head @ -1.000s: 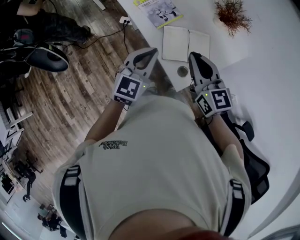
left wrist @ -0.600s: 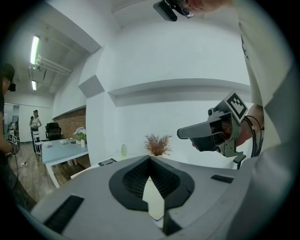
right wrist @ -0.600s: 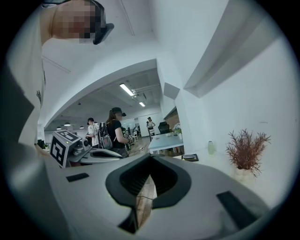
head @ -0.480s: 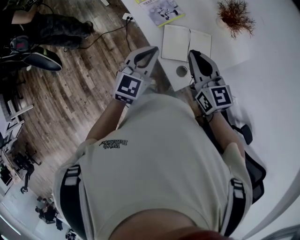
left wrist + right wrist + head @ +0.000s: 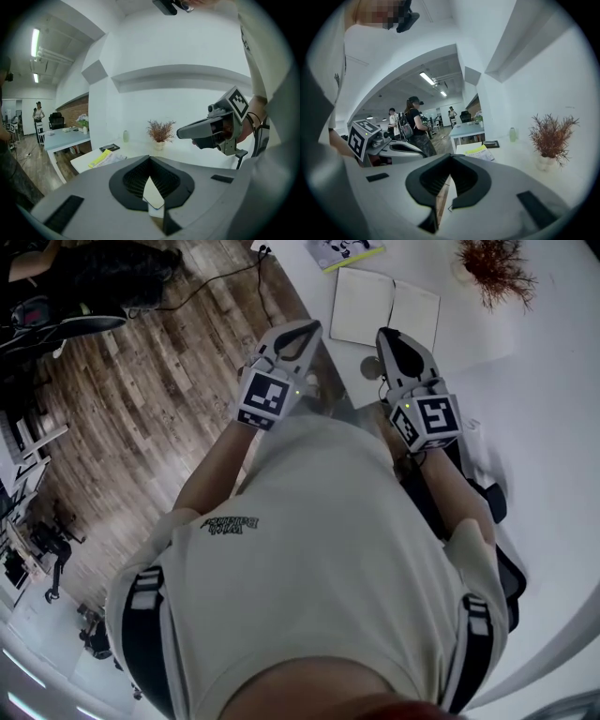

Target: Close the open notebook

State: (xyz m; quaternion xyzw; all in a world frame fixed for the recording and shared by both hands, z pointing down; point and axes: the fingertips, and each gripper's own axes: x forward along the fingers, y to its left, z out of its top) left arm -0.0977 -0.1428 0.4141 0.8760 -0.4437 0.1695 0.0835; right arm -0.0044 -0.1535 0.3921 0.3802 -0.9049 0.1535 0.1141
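Both forearms reach toward twelve o'clock, the left gripper (image 5: 312,329) and right gripper (image 5: 385,335) side by side, both closed and empty, short of the open notebook (image 5: 384,307).

A worn wood-plank floor (image 5: 141,399) ran beside a white table (image 5: 553,371). White walls (image 5: 197,42) with a stepped ledge rose behind it. 2 strip lights (image 5: 34,42) glowed on the ceiling at the left. Farther off, a pale blue table (image 5: 70,138) stood before a brick wall (image 5: 75,104), with a black office chair (image 5: 56,120) beside it. A black cable (image 5: 220,281) trailed across the floor.
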